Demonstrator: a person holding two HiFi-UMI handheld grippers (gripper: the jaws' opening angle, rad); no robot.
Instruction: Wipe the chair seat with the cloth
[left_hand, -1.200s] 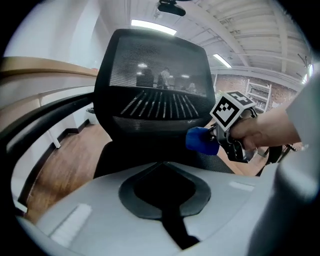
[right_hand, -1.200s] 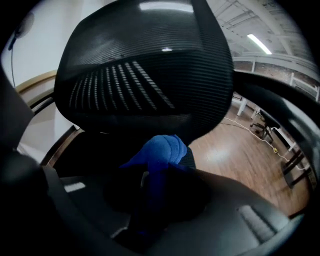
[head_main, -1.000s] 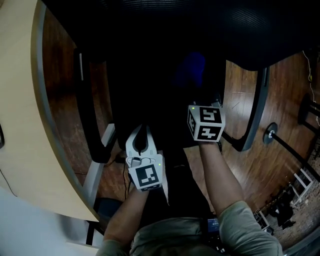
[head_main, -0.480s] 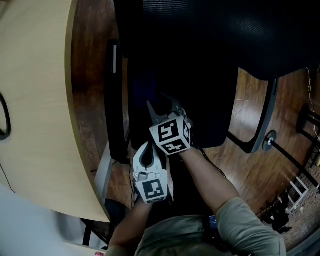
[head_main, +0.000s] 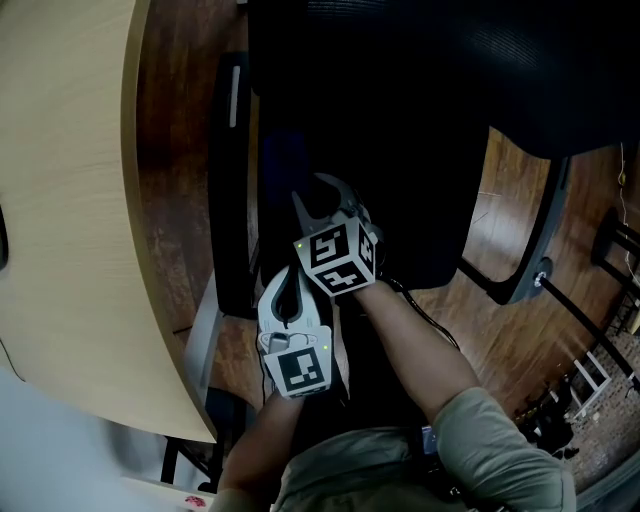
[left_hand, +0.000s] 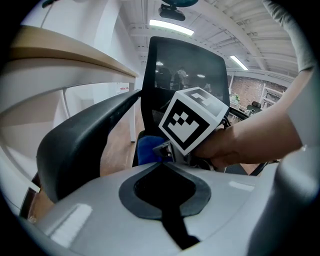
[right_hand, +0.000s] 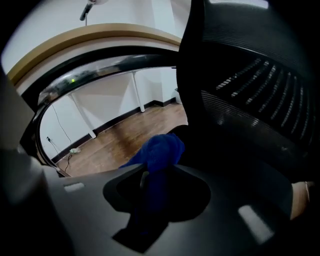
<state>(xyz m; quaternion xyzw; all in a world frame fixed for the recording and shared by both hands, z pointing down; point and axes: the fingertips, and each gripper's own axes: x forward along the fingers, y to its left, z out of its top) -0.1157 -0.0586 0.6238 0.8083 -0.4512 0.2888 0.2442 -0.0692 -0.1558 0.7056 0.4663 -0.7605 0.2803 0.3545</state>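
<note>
The black chair seat (head_main: 410, 190) fills the middle of the head view. My right gripper (head_main: 322, 203), under its marker cube, reaches over the seat's left part near the left armrest (head_main: 232, 200). It is shut on the blue cloth (right_hand: 159, 152), which bunches out beyond the right gripper (right_hand: 150, 172) and shows dimly as a blue cloth (head_main: 285, 160) on the seat. My left gripper (head_main: 289, 275) hangs just behind, at the seat's front edge, shut with nothing in it. From the left gripper (left_hand: 163, 166) I see the cloth (left_hand: 148, 149) under the right gripper's cube.
A curved wooden desk (head_main: 60, 220) runs close along the left, beside the left armrest (left_hand: 80, 135). The mesh backrest (right_hand: 250, 90) rises at the far side of the seat. The right armrest (head_main: 535, 240) stands over wooden floor (head_main: 500, 330).
My right gripper has swept with the cloth from the seat's right side to its left side. Over the last half second it has hardly moved. The left gripper stays at the front edge.
</note>
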